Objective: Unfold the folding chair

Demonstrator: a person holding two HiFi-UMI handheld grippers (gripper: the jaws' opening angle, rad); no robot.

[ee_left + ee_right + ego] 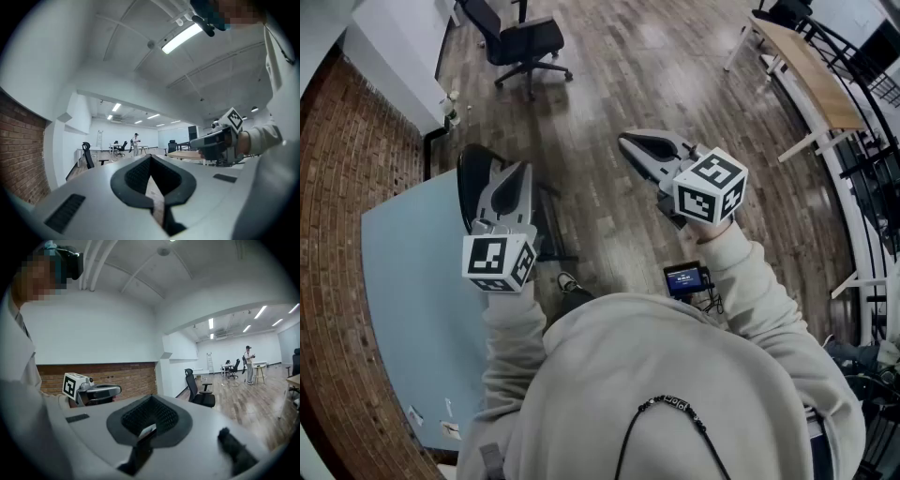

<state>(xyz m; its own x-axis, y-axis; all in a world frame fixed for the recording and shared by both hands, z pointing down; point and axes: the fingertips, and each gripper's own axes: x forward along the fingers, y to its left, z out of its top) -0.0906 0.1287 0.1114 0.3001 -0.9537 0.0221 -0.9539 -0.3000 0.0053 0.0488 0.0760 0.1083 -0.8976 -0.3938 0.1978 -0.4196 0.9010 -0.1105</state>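
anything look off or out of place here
Nothing stands out: no spill or damage shows. The office chair stands upright on the wood floor, the wooden table is on its legs, and the left tool and right tool are both shut and empty.

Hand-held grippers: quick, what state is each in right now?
Left white hand-held gripper: closed, holding nothing.
Right white hand-held gripper: closed, holding nothing.

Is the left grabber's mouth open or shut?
Shut. In the left gripper view, the left gripper has its jaws closed together at the tip, with nothing held between them.
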